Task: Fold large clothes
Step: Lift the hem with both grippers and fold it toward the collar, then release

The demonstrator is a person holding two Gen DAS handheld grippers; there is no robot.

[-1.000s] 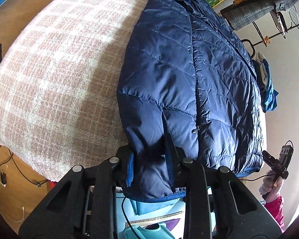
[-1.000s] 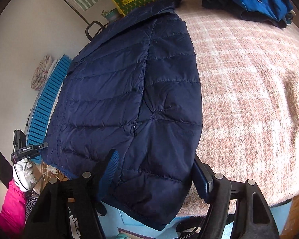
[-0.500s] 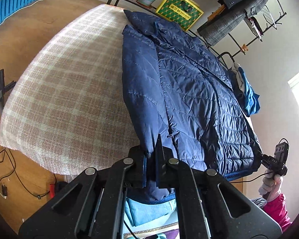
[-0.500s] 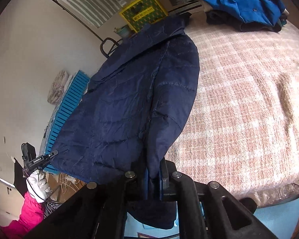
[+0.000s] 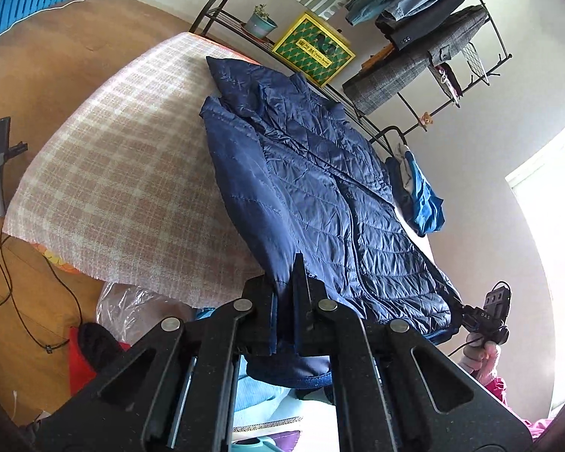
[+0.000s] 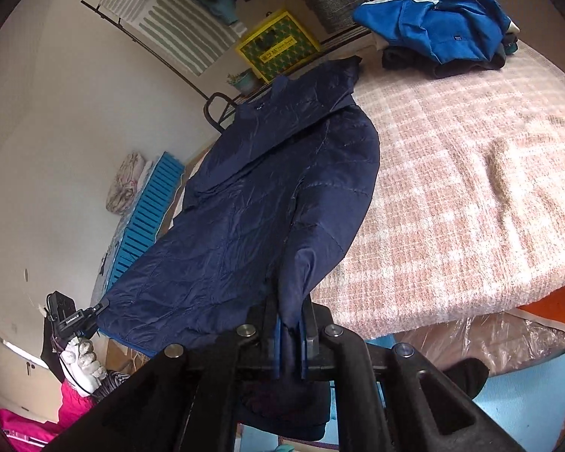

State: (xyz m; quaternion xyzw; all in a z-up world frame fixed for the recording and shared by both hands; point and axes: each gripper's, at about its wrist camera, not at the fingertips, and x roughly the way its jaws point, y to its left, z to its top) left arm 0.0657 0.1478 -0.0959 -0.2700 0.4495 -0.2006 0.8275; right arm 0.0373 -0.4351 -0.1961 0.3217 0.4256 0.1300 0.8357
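Observation:
A navy quilted jacket (image 5: 312, 188) lies lengthwise on the pink plaid bed cover (image 5: 124, 158), its hem lifted off the near edge. My left gripper (image 5: 288, 301) is shut on the jacket's hem at its left corner. My right gripper (image 6: 290, 335) is shut on the hem at the right corner of the jacket (image 6: 275, 203). Each gripper shows small in the other's view, the right one (image 5: 486, 320) and the left one (image 6: 75, 320), at the far hem corner. The collar rests at the far end of the bed.
A pile of blue and dark clothes (image 6: 440, 34) sits on the bed's far right corner. A clothes rack (image 5: 425, 30) with hanging garments and a yellow crate (image 5: 312, 52) stand behind the bed. A blue slatted panel (image 6: 147, 218) leans by the wall. Cables (image 5: 19, 271) lie on the floor.
Both grippers closed on the jacket's hem and have pulled up and back. The hem now hangs off the bed and more of the room shows.

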